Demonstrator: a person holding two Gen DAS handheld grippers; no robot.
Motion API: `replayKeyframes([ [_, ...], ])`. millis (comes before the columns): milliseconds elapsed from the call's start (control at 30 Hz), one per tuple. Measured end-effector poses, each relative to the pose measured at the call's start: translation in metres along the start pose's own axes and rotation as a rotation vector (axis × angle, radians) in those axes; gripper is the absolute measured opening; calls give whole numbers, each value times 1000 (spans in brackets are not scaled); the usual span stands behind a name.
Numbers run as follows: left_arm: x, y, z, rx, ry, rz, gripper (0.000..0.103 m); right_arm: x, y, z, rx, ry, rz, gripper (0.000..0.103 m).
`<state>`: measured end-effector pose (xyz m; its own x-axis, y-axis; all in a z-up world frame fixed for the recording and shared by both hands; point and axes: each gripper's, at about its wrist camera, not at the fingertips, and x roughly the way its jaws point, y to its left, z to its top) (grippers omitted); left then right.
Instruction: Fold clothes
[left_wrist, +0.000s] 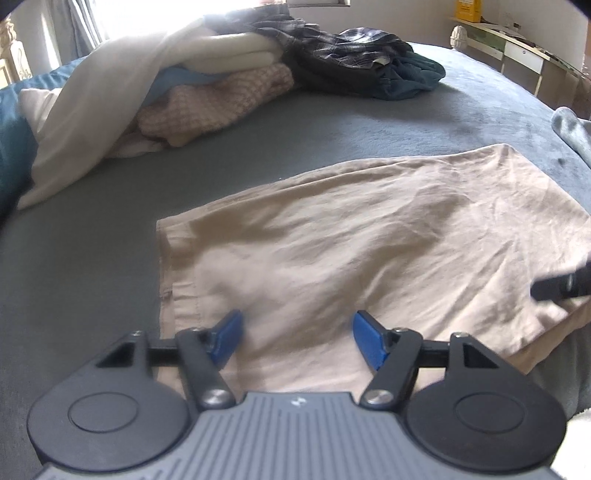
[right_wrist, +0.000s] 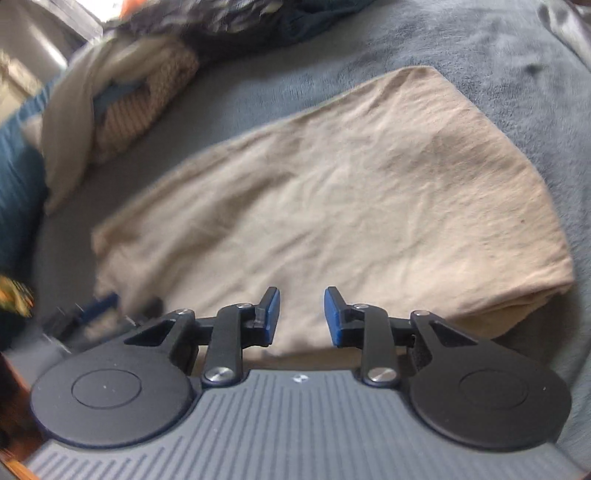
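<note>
A beige garment (left_wrist: 369, 240) lies folded and flat on the grey bed cover (left_wrist: 110, 258), with a hemmed edge at its left. My left gripper (left_wrist: 298, 321) hovers over its near left part, open, with nothing between the blue pads (left_wrist: 229, 332). In the right wrist view the same garment (right_wrist: 351, 192) fills the middle. My right gripper (right_wrist: 301, 295) hangs above its near edge with a narrow gap between the pads and nothing in it. A dark fingertip of the right gripper (left_wrist: 561, 284) shows at the right edge. The left gripper (right_wrist: 99, 302) appears blurred at the lower left.
At the back of the bed are a stack of folded white and pink knit clothes (left_wrist: 221, 96) and a heap of dark plaid and teal clothes (left_wrist: 362, 62). A grey cloth (left_wrist: 572, 129) lies at the right edge. A desk (left_wrist: 517, 48) stands beyond the bed.
</note>
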<state>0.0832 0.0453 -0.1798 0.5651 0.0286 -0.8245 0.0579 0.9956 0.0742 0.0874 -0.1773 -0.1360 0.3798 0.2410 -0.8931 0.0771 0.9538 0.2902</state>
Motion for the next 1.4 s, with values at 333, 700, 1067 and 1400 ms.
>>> replayKeyframes([
  [333,-12,2,5,-18,-6,43,69,21,-3,-19,-168,-33,-7,26],
  [700,-21,-1,14,-81,6,33,71,21,21,-26,-311,-45,31,76],
  [1067,-36,0,23,-159,-28,0,85,-19,-8,-17,-172,-248,-46,87],
  [1400,-46,-6,22,-154,-55,-7,96,-40,-8,-9,-178,-340,-183,102],
])
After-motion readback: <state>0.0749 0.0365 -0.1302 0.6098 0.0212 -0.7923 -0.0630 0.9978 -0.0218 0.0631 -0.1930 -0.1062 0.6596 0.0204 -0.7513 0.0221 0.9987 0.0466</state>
